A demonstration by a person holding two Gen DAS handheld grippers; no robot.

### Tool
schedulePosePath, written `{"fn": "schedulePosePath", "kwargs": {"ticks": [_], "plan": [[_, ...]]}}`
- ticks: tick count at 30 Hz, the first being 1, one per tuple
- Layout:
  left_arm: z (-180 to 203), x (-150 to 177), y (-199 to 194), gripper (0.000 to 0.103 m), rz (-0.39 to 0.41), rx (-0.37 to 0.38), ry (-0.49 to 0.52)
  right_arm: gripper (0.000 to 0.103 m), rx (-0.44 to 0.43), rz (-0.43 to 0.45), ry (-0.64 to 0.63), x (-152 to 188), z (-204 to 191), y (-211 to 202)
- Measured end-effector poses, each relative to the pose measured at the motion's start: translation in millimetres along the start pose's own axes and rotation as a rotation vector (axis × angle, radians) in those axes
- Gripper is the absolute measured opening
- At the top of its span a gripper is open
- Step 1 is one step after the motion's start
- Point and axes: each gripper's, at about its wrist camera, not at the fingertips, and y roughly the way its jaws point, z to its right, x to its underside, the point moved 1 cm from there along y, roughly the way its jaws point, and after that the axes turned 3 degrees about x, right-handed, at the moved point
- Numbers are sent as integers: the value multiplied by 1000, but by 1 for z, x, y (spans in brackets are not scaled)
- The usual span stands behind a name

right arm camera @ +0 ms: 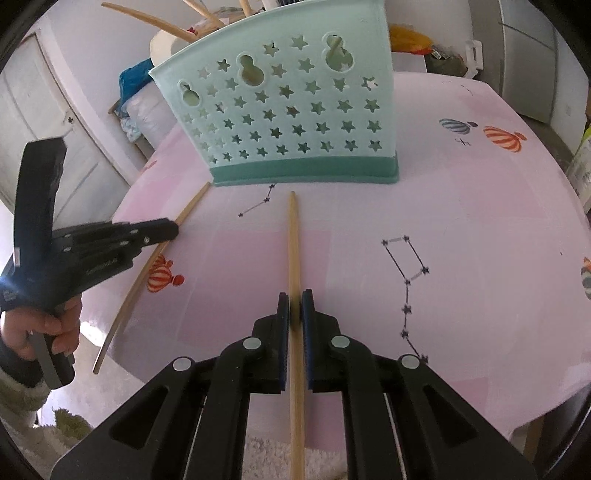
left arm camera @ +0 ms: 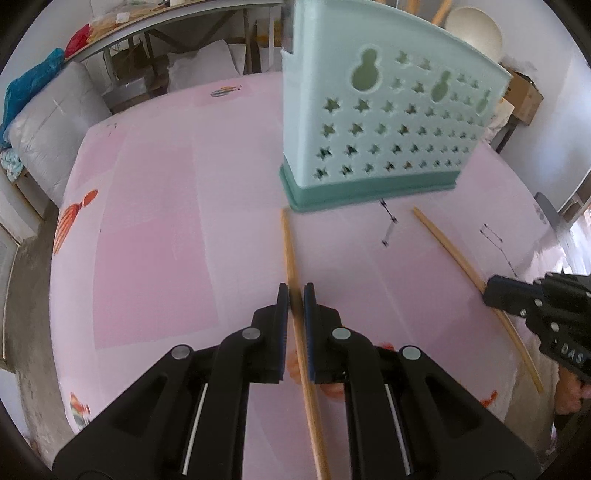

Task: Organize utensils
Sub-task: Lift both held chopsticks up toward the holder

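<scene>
A mint-green utensil holder [left arm camera: 384,122] with star-shaped holes stands on the pink table [left arm camera: 166,221]; it also fills the far middle of the right wrist view as the same holder [right arm camera: 291,118]. My left gripper [left arm camera: 295,291] is shut on a wooden chopstick [left arm camera: 290,243] whose tip points at the holder's base. My right gripper [right arm camera: 294,297] is shut on a second chopstick [right arm camera: 293,236], also aimed at the holder. Each view shows the other gripper from the side, the right gripper [left arm camera: 495,291] on its chopstick [left arm camera: 447,236] and the left gripper [right arm camera: 173,227] on its chopstick [right arm camera: 188,212]. Several wooden utensils [right arm camera: 147,20] stick out of the holder's top.
A hand [right arm camera: 44,328] grips the left tool's handle. The tablecloth carries balloon prints [right arm camera: 502,138] and constellation drawings [right arm camera: 406,273]. A white door [right arm camera: 55,122] stands to the left, cluttered shelves [left arm camera: 155,22] and cushions [left arm camera: 51,122] lie beyond the table's far edge.
</scene>
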Motion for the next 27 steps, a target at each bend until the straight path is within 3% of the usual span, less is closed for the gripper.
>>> {"fn": "schedulePosePath", "kwargs": {"ticks": [9, 14, 18, 21, 24, 27], "plan": [[-4, -24, 15, 7, 22, -39, 13, 8, 4, 11, -35, -23, -15, 18], [-7, -32, 18, 7, 16, -25, -6, 19, -8, 2, -55, -32, -23, 24], [-8, -35, 20, 6, 31, -36, -13, 21, -5, 0, -95, -37, -32, 30], [-9, -37, 21, 5, 38, -39, -27, 20, 24, 16, -130, -38, -39, 33], [-13, -32, 18, 5, 37, -31, -56, 8, 74, 29, -161, -38, -43, 35], [-17, -26, 12, 5, 38, 5, -89, 7, 46, 24, -116, -38, -37, 34]]}}
